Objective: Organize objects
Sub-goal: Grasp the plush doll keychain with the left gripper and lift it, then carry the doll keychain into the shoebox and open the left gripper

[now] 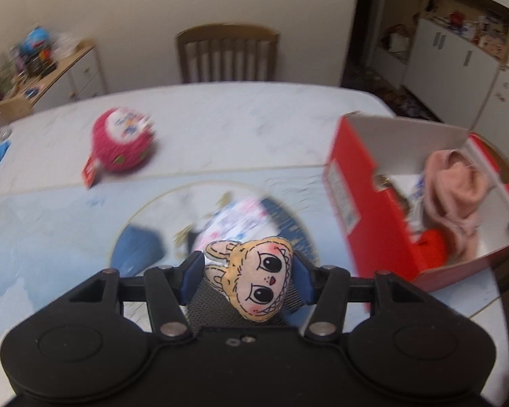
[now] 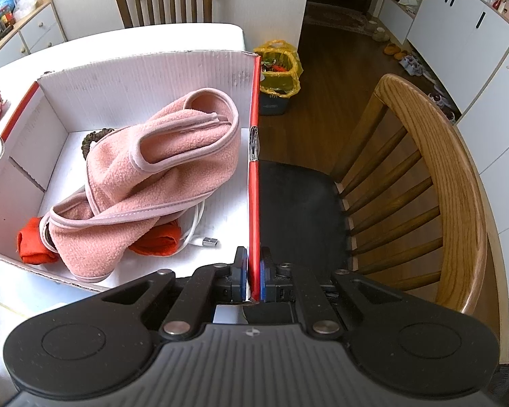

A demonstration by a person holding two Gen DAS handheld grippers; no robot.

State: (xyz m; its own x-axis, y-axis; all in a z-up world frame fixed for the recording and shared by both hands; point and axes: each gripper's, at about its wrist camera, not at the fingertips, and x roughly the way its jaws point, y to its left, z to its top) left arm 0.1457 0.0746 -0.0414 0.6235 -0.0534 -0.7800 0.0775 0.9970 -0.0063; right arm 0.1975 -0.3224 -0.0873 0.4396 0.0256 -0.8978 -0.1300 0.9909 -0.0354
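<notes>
Marbled pale-blue tabletop (image 1: 220,129) fills most of the left wrist view, with a slatted wooden chair (image 1: 225,56) pushed in at its far side at twelve o'clock and cream wall behind it. At the centre of that view the left gripper (image 1: 247,273) clamps a small stuffed doll head (image 1: 254,279), yellow-haired with big dark eyes and long ears; both blue pads press its sides and it hangs clear of the table. Just beyond it, a white patterned soft thing (image 1: 241,217) lies blurred on the table. Out at ten o'clock sits a pink round plush toy (image 1: 122,144) with a red tag, well apart from the gripper. At three o'clock stands the red cardboard box (image 1: 366,210), open at the top, white inside.

From the right wrist view, the right gripper (image 2: 253,276) is pinched tight on the box's red right-hand wall, the blue pads flat against either face of the card. Inside the box, at ten o'clock from that gripper, a pink fleece garment (image 2: 159,169) lies heaped over an orange cloth (image 2: 34,240) and a white cable (image 2: 196,234) whose plug rests on the box floor. Beside the box at three o'clock is a second wooden chair (image 2: 458,183) with a dark seat, and a yellow bag (image 2: 281,64) sits on the dark floor at twelve o'clock.
</notes>
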